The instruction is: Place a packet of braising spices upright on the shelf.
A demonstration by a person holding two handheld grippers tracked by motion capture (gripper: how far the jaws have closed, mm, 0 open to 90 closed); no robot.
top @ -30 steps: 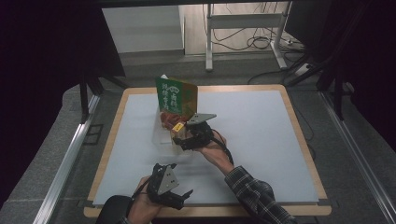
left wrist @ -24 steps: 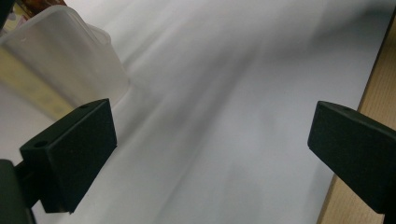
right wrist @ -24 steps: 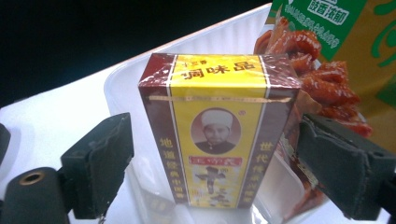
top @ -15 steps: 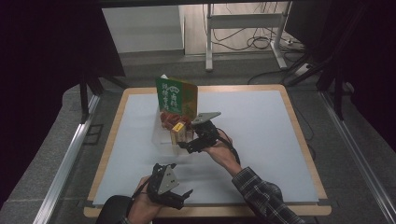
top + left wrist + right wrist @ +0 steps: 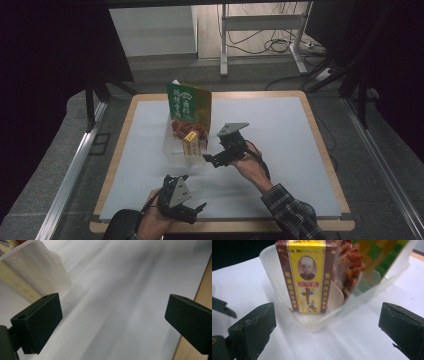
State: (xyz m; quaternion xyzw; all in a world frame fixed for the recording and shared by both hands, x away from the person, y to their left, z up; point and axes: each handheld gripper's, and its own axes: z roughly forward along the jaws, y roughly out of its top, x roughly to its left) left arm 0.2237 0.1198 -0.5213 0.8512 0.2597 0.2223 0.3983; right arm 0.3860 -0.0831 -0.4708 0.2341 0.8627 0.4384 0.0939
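A person at a desk (image 5: pixel 280 150) holds a claw in each hand. The right claw (image 5: pixel 209 159) hangs just beside the near end of a clear plastic container (image 5: pixel 175 150), its jaws spread wide with nothing between them. In the right gripper view the container (image 5: pixel 317 322) sits straight ahead, holding an upright yellow-and-maroon box (image 5: pixel 305 277) with a printed portrait, a reddish snack packet (image 5: pixel 349 262) just beside it, and a tall green packet (image 5: pixel 384 260) behind. The left claw (image 5: pixel 192 212) rests low near the desk's front edge, well apart from the container, jaws also released; in the left gripper view the container's corner (image 5: pixel 37 272) shows at the upper left. The step in hand looks like reaching for the box or the container rim; which one is hard to tell. To do it well, the right claw should come in level, straddle the box's narrow sides without knocking the thin container wall, and close only once centred, since the container may slide on the smooth surface. The desk is covered by a pale white mat (image 5: pixel 150 165) with a wooden border (image 5: pixel 115 150). Beyond lie a grey floor, metal table legs (image 5: pixel 223 40) and loose cables (image 5: pixel 272 42) in a dim room
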